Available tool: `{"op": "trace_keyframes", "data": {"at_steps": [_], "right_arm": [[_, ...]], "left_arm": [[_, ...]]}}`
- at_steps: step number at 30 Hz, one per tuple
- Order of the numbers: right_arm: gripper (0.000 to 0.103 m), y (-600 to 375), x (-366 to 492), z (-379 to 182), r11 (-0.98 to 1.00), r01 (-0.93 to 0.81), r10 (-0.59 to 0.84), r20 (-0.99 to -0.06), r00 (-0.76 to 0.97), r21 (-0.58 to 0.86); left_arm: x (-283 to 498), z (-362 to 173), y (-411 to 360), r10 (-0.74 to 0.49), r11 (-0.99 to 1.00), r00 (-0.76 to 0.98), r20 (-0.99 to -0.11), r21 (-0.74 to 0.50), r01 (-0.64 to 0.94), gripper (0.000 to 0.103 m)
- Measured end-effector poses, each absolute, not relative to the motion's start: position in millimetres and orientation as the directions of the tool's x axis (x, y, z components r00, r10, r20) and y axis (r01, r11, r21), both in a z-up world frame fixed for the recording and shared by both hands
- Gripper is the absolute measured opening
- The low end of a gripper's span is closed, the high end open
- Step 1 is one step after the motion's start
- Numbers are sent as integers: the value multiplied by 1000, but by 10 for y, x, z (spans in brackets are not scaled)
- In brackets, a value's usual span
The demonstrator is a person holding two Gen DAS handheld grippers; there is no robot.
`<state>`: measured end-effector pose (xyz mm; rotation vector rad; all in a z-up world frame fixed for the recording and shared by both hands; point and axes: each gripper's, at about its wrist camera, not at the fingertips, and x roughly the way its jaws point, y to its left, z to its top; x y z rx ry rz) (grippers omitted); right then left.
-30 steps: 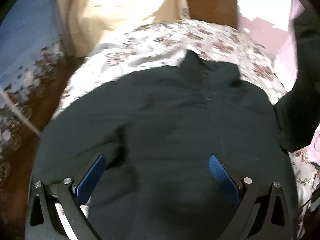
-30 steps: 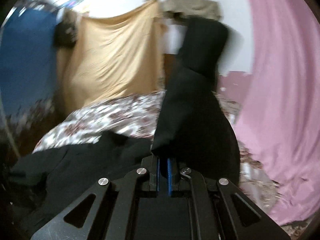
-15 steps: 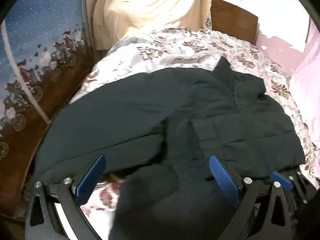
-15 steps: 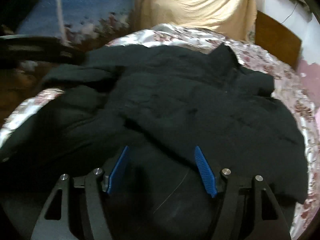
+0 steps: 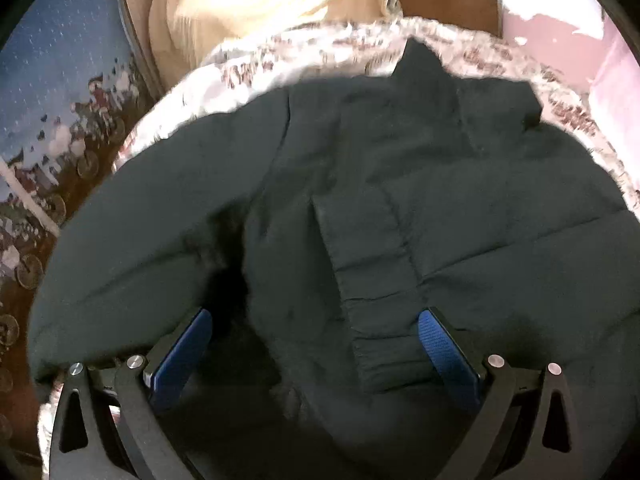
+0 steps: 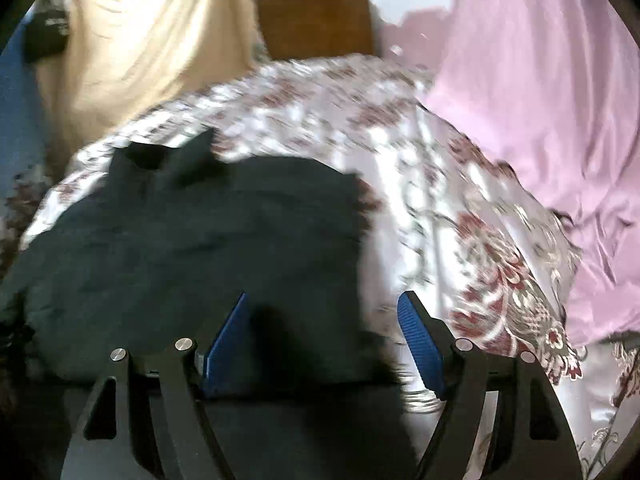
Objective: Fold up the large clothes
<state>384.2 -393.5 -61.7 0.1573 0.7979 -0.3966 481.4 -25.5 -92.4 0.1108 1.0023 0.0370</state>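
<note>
A large black padded jacket [image 5: 400,184] lies on the floral bedspread [image 6: 400,160], collar toward the headboard. One sleeve [image 5: 372,264] is folded across its front, cuff near me. The other sleeve [image 5: 140,240] spreads out to the left. My left gripper [image 5: 316,344] is open just above the jacket's lower part, its blue pads on either side of the folded sleeve's cuff. In the right wrist view the jacket [image 6: 192,240] fills the left half. My right gripper [image 6: 324,340] is open and empty over the jacket's right edge.
A wooden headboard [image 6: 316,24] stands at the bed's far end. A beige cloth [image 6: 140,40] hangs at the back left, a pink curtain [image 6: 540,80] on the right. A blue patterned wall hanging [image 5: 60,100] is at the bed's left.
One second ago my right gripper was shut on the sleeve, holding it up. It has laid the sleeve across the jacket, opened, and swung right. The left gripper stayed open and came closer.
</note>
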Motion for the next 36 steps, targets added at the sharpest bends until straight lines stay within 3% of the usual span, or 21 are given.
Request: {"op": "trace_keyframes", "data": {"at_steps": [6,12,19,25,29,36], "right_arm": [[73,-3979,3975,-1122,918,394,-206,-803,560,40],[82,-3929,3893,-1166,914,402,-201,-799,567,55],[87,-4143,3873,-1183,890,415,-129,-772,623,187],[89,-4081,3674,-1141,890,401,-112,-748,654,217],[89,-3889,3494,-990,913,367,-134,-723,678,176],[89,-3186,3655,-569,971,235,-189,-710,679,-34]], "left_arm": [[4787,-1088,-222,59,997,548,-834,81,17,103],[4747,-1098,-258,83,994,579,-811,109,9,103],[4375,-628,277,-58,991,561,-826,-116,-68,103],[3835,-399,1135,-16,955,564,-826,-179,-235,103],[3500,-484,1855,9,902,527,-850,-220,-370,103],[3152,-861,2965,-73,665,515,-854,-427,-613,103]]}}
